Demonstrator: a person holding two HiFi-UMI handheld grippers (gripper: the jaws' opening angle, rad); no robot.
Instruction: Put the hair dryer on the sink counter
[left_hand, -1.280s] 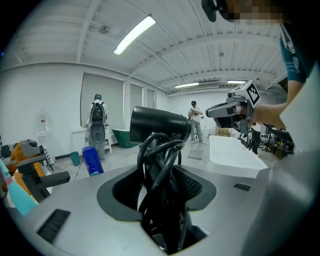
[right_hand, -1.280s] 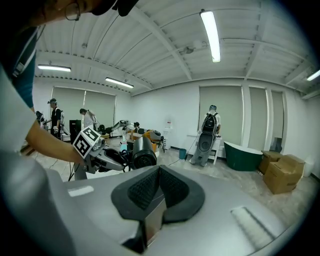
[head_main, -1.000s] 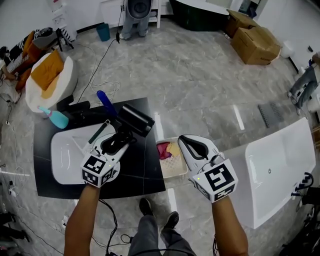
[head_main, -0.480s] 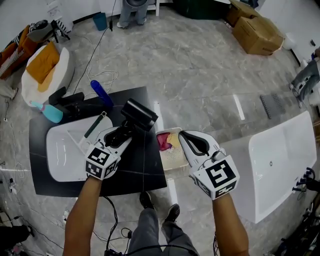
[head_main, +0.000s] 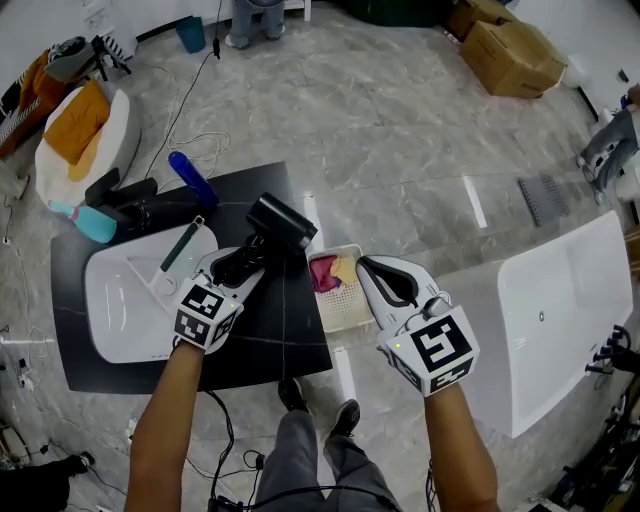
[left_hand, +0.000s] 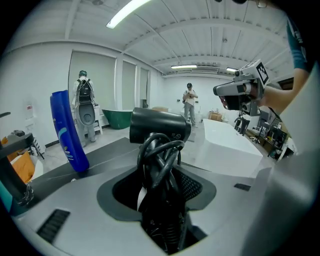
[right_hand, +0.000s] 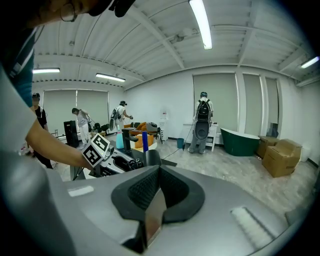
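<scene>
My left gripper (head_main: 243, 262) is shut on the black hair dryer (head_main: 281, 222), gripping its handle with the coiled black cord (left_hand: 161, 165) bunched between the jaws. The dryer's barrel (left_hand: 160, 126) sticks out past the jaw tips. It hangs over the black sink counter (head_main: 290, 335), just right of the white basin (head_main: 125, 320). My right gripper (head_main: 383, 282) is shut with nothing between its jaws (right_hand: 156, 200); it hovers to the right, beyond the counter's edge, near the small basket.
A blue bottle (head_main: 191, 177), a teal bottle (head_main: 85, 221) and a black faucet (head_main: 130, 205) stand at the counter's back. A cream basket (head_main: 345, 315) with cloths sits right of the counter. A white bathtub (head_main: 560, 320) lies at the right. People stand in the background.
My left gripper has carried the hair dryer slightly up and right in view over the counter. The right gripper has hardly moved.
</scene>
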